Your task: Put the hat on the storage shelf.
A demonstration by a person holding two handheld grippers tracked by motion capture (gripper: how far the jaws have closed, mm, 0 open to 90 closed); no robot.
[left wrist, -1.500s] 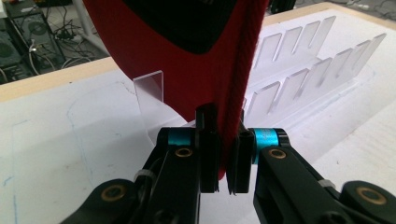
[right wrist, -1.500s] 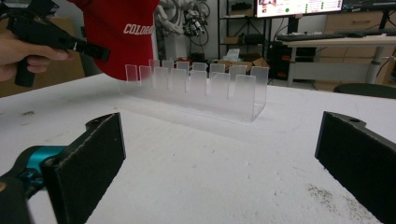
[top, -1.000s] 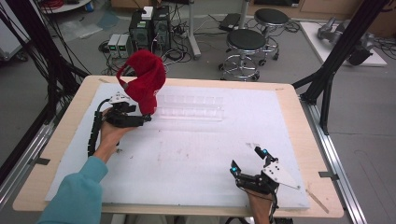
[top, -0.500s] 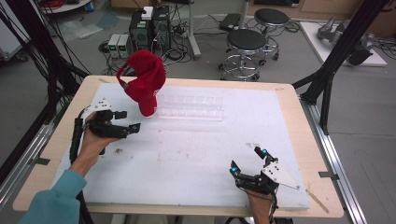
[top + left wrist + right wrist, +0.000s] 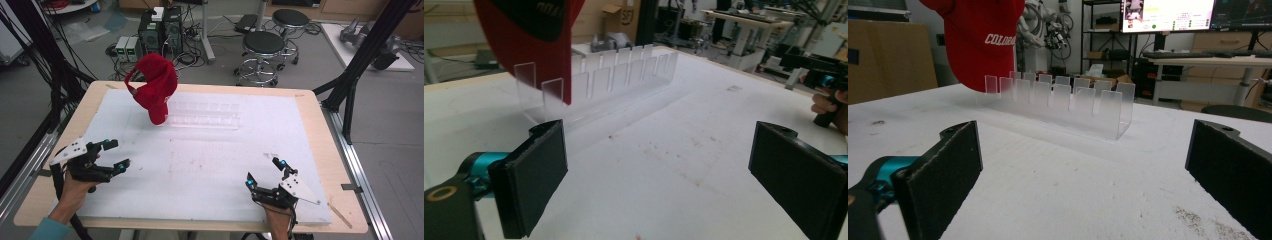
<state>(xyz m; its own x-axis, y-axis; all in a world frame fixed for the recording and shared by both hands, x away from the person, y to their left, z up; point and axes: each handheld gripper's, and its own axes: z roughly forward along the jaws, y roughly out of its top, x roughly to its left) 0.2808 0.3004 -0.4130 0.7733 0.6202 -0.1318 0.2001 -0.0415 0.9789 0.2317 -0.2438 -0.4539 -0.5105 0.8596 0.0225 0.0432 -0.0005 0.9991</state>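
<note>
Moved: my left gripper (image 5: 111, 154) has drawn back from the red cap (image 5: 154, 90) toward my near-left edge of the tabletop (image 5: 210, 155); its jaws have just been opening, with nothing between them.
Left gripper now: jaws wide apart, empty; cap ahead of it and well apart.
Right gripper (image 5: 265, 172): jaws apart, empty, unmoved at my near right.
Cap: one, soft red fabric, domed crown with white lettering, propped on the end of the rack nearest my left gripper, ahead and to the left from my right gripper (image 5: 982, 40).
Rack (image 5: 202, 116): one, clear hard plastic, long and low, two rows of upright flat tabs forming slots; it lies ahead of both grippers, well apart from each.
Tabletop: one, white matte sheet with faint smudges, pale wooden border.
Grippers: two, with flat black rectangular pads (image 5: 531, 175) and teal fittings.
</note>
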